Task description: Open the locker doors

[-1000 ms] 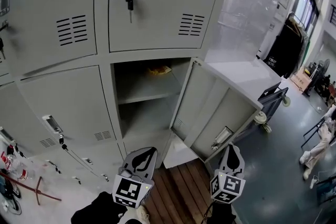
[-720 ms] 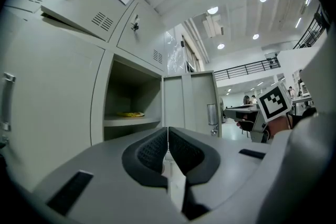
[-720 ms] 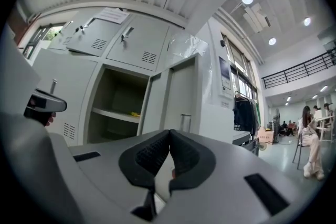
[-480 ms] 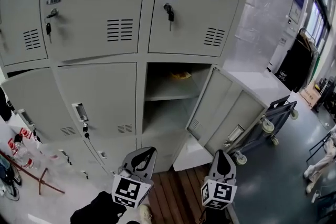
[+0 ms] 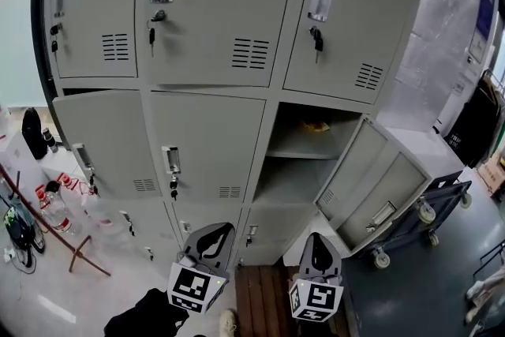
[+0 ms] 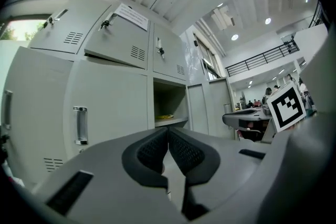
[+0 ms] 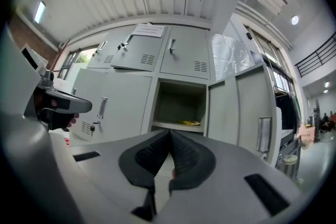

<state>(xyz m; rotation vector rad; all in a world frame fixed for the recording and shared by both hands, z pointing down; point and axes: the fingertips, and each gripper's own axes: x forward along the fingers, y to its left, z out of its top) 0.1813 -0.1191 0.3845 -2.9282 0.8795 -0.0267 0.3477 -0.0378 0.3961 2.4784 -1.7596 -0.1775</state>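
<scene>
Left gripper (image 5: pixel 215 237) and right gripper (image 5: pixel 319 249) clenched, empty. Shut locker door (image 5: pixel 211 130) at 11 o'clock: likely light, stiff steel. Pull by handle (image 5: pixel 171 160).

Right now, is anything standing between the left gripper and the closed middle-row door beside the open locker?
Nothing visible does. The left gripper, jaws together and empty, faces the closed door with only open air between them. The open door hangs off to the right, clear of that path.
</scene>
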